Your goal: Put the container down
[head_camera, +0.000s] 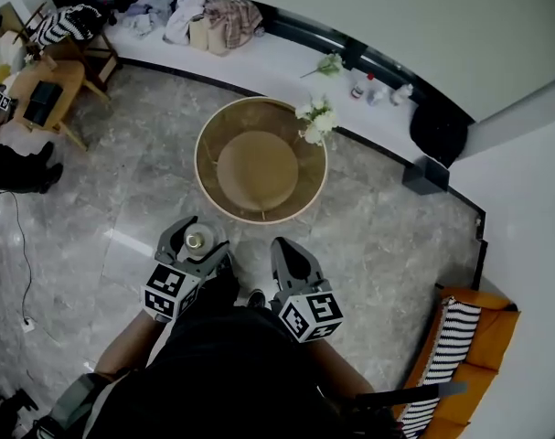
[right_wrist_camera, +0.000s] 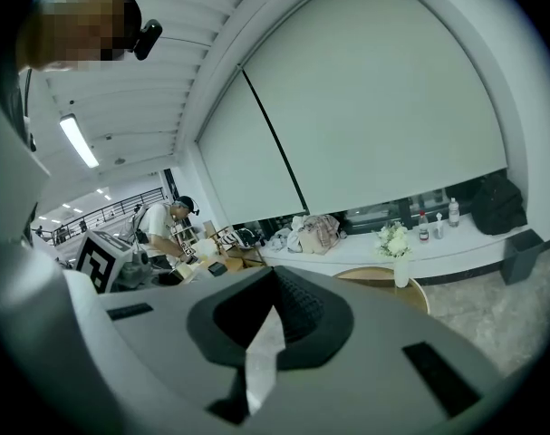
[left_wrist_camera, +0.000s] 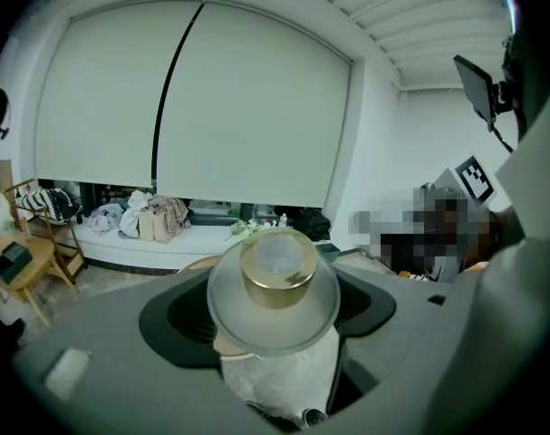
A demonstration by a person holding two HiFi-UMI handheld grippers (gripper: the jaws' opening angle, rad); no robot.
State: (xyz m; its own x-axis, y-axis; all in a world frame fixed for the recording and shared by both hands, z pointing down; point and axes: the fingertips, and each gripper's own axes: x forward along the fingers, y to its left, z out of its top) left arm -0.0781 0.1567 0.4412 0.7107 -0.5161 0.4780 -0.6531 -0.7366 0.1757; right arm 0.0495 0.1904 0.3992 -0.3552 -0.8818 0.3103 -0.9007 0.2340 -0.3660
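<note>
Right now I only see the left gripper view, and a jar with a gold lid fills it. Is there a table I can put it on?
Observer: Yes. The head view shows a round table straight ahead of both grippers.
Operator: Am I over it?
Observer: No. The container in the left gripper is above the floor, short of the table's near edge.
Operator: What about my other gripper?
Observer: The right gripper has its jaws together, with nothing between them.
</note>
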